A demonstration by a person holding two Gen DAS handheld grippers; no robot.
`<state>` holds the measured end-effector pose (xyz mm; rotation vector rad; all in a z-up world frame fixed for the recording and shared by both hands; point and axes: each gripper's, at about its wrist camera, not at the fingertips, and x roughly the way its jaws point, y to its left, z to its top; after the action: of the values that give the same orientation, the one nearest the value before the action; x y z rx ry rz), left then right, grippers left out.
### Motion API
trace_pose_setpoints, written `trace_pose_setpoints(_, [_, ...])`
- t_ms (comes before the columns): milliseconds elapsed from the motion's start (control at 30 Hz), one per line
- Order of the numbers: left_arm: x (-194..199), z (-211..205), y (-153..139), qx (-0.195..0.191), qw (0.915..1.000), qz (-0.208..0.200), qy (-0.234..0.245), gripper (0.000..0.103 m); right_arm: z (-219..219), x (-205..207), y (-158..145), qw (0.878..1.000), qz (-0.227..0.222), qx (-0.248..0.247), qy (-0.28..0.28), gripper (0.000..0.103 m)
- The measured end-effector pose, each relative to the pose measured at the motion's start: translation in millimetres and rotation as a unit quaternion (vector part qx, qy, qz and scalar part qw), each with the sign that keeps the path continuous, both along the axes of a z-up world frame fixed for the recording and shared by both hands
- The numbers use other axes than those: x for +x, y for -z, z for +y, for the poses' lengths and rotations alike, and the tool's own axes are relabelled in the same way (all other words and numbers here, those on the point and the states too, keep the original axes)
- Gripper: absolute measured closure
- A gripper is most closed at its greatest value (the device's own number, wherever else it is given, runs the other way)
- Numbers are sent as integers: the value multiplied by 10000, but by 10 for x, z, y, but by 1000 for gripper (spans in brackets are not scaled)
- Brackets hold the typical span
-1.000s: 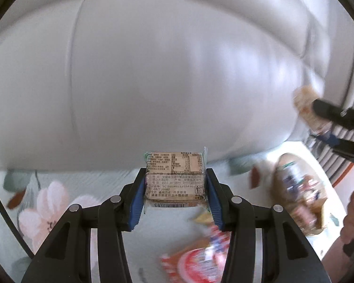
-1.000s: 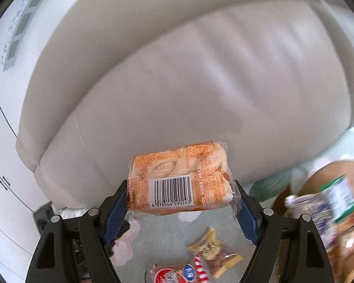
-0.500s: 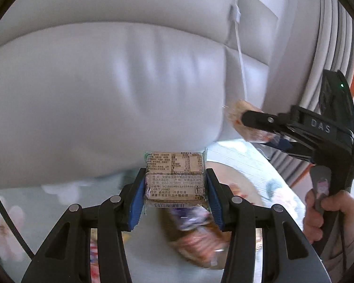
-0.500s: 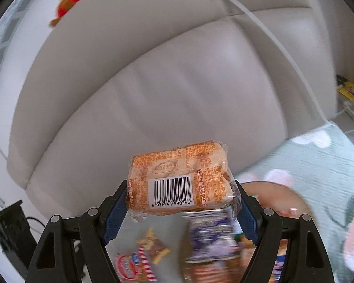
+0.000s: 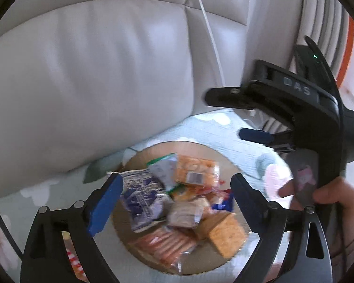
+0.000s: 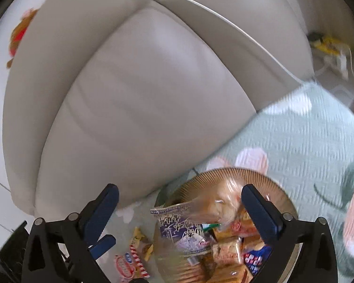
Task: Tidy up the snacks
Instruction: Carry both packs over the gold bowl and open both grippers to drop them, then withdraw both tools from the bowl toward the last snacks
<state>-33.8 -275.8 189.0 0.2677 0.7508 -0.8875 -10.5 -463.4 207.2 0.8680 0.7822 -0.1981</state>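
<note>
A round woven tray (image 5: 200,147) (image 6: 266,176) lies on the mint floral cloth and holds several snack packets. My left gripper (image 5: 177,198) is open and empty just above the pile. The tan boxed snack (image 5: 185,213) lies in the tray beneath it. My right gripper (image 6: 180,208) is open and empty over the tray's left side; it also shows in the left wrist view (image 5: 231,115). The orange barcode packet (image 5: 195,171) lies on the pile. A purple-printed bag (image 5: 141,193) (image 6: 179,228) sits at the tray's left.
Loose snacks lie on the cloth left of the tray: a red-and-white striped packet (image 6: 129,264) and a small yellow packet (image 6: 140,243). A beige leather sofa back (image 5: 94,82) rises behind. A white cable (image 5: 207,30) hangs down it. A hand (image 5: 325,195) grips the right gripper's handle.
Both grippers swung over the tray and opened. The tan boxed snack left the left gripper and the orange barcode packet left the right one; both now lie in the tray.
</note>
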Motion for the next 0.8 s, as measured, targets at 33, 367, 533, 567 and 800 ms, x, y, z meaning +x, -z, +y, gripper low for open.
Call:
trace_pose_setpoints(33, [30, 10, -4, 13, 10000, -4, -63, 8, -16, -19, 15, 10000, 0, 36, 32, 0])
trace_pose_setpoints(367, [375, 542, -89, -72, 9981, 164, -595, 6, 16, -103, -113, 9991, -111, 300, 279, 0])
trace_pose_setpoints(533, [548, 1056, -282, -193, 9947, 53, -1007, 6, 244, 30, -293, 9995, -169, 222, 126, 0])
trace_pose_setpoints(567, [592, 1113, -309, -203, 9940, 28, -1072, 6, 322, 78, -354, 9996, -192, 181, 64, 0])
trace_pose_setpoints(800, [873, 1894, -361, -235, 9860, 100, -1651, 6, 828, 333, -581, 9988, -353, 179, -272, 0])
